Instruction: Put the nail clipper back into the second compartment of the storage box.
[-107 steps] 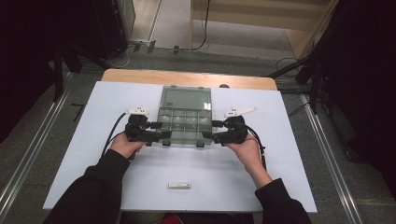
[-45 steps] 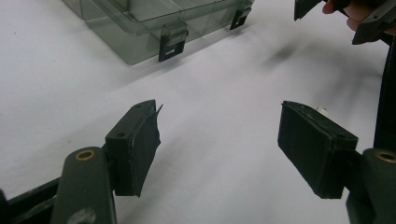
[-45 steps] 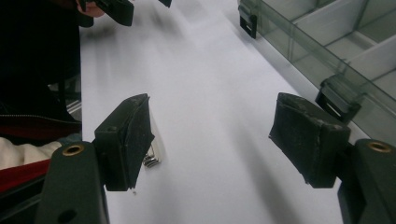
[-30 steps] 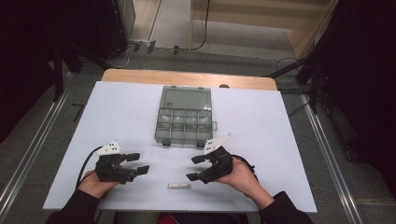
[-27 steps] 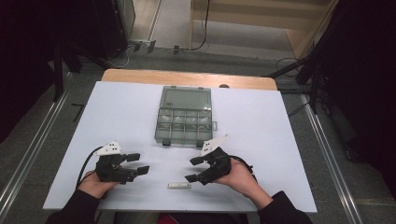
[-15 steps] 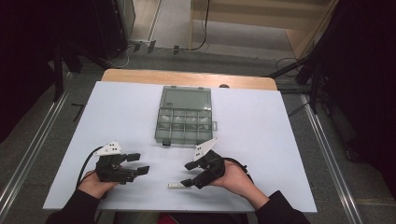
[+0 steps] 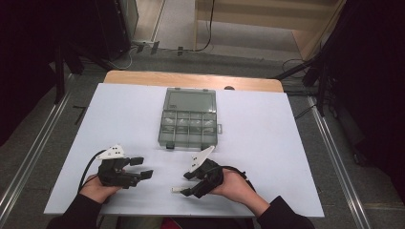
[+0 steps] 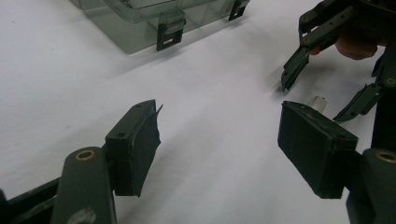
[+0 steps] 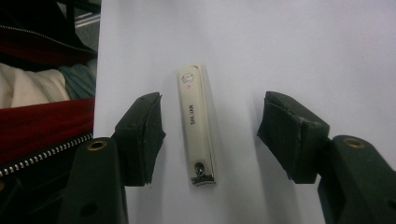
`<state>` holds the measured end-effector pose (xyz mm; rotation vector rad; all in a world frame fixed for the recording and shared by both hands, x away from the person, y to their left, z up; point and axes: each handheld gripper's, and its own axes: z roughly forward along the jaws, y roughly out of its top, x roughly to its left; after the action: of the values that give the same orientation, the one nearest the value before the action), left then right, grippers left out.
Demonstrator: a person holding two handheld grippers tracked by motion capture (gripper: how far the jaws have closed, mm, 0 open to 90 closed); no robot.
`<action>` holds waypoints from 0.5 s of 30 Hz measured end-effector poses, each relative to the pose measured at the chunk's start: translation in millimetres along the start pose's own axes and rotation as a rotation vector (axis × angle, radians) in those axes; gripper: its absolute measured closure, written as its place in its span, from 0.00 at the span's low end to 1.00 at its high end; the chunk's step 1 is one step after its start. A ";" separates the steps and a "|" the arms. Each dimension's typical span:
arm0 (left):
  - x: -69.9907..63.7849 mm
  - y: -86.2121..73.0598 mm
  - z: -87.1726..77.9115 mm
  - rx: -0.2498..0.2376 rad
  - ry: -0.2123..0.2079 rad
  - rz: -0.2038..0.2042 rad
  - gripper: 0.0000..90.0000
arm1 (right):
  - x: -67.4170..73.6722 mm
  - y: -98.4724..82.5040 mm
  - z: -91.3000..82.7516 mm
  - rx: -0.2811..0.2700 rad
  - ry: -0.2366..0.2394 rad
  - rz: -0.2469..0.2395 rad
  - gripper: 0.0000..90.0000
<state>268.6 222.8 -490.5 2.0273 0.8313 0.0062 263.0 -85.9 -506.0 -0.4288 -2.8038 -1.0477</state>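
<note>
At the near left of the white table [image 7: 286, 157], the left gripper [image 7: 141, 172] rests low over the surface with its jaws spread wide and nothing between them; in the left gripper view its two black pads [image 8: 140, 147] stand well apart over bare table. Farther back, near the middle of the table, sits a clear plastic compartment box [image 7: 188, 119] with its lid shut and two small latches on its near edge. To the right of the left gripper, at the near edge of the table, lies the nail clipper [image 9: 196, 125]: a slim, flat, cream-white bar with a small round mark at one end, dark lettering along its middle and a shiny metal pin and jaw at the other end. In the high view one pale end of it [image 7: 177, 190] peeks out to the left of the right gripper [image 7: 189, 184]. That gripper is lowered over the clipper, its jaws have just been closing yet are still wide, and the clipper lies lengthwise between the pads [image 9: 142, 135], touching neither and closer to the left one.
</note>
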 end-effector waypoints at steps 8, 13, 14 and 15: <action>1.4 0.0 0.2 -0.001 0.005 -0.004 0.32 | 5.8 1.4 2.7 0.016 -0.034 -0.024 0.50; 1.7 0.4 0.3 -0.009 -0.004 -0.005 0.32 | 14.0 1.1 4.7 0.025 -0.088 -0.079 0.54; 2.1 0.5 0.5 -0.006 0.001 -0.005 0.32 | 14.8 1.1 4.9 0.028 -0.094 -0.088 0.55; 2.1 0.5 0.5 -0.006 0.001 -0.005 0.32 | 16.4 1.0 5.3 0.027 -0.103 -0.092 0.56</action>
<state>270.7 223.5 -491.1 2.0193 0.8355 0.0068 247.6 -78.0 -506.1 -0.3642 -2.9504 -1.0328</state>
